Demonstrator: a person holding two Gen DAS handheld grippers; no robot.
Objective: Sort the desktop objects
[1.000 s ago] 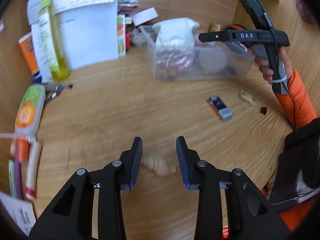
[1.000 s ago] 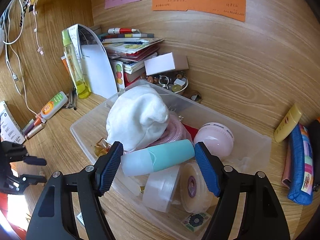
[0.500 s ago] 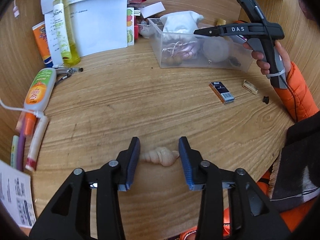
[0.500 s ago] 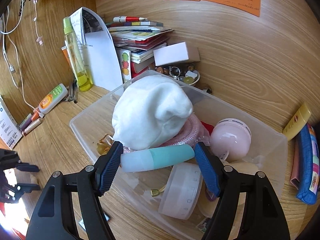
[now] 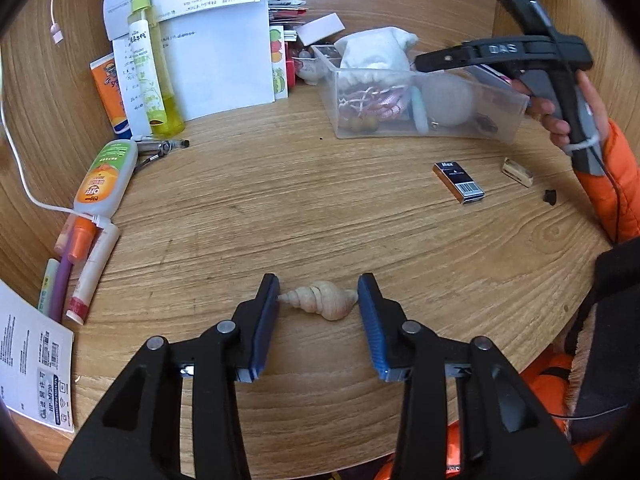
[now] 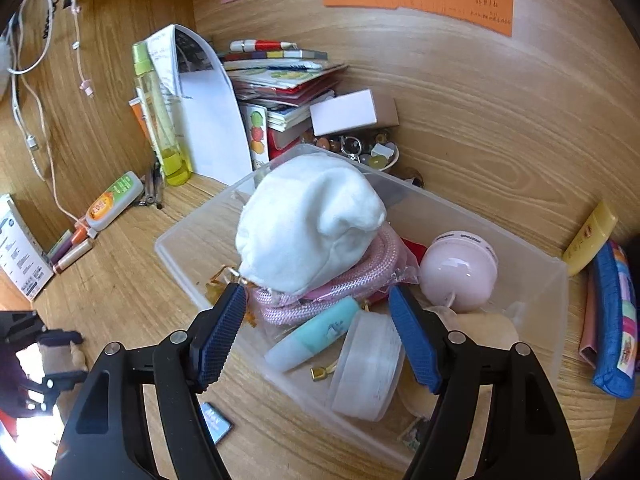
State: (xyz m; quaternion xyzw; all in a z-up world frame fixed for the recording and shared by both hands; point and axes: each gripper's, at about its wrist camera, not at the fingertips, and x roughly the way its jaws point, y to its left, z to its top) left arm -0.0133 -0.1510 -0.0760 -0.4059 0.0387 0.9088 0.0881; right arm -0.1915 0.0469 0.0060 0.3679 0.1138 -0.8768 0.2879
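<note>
A seashell is framed by the spread left tool on the wooden worktop.

The shell's pointed tip is seen touching the left pad; a slight gap is left at the right pad. Well beyond the shell, a clear plastic bin is seen filled with a white pouch, pink cord and a teal tube; the right tool is held spread over it, gripping nothing.
</note>
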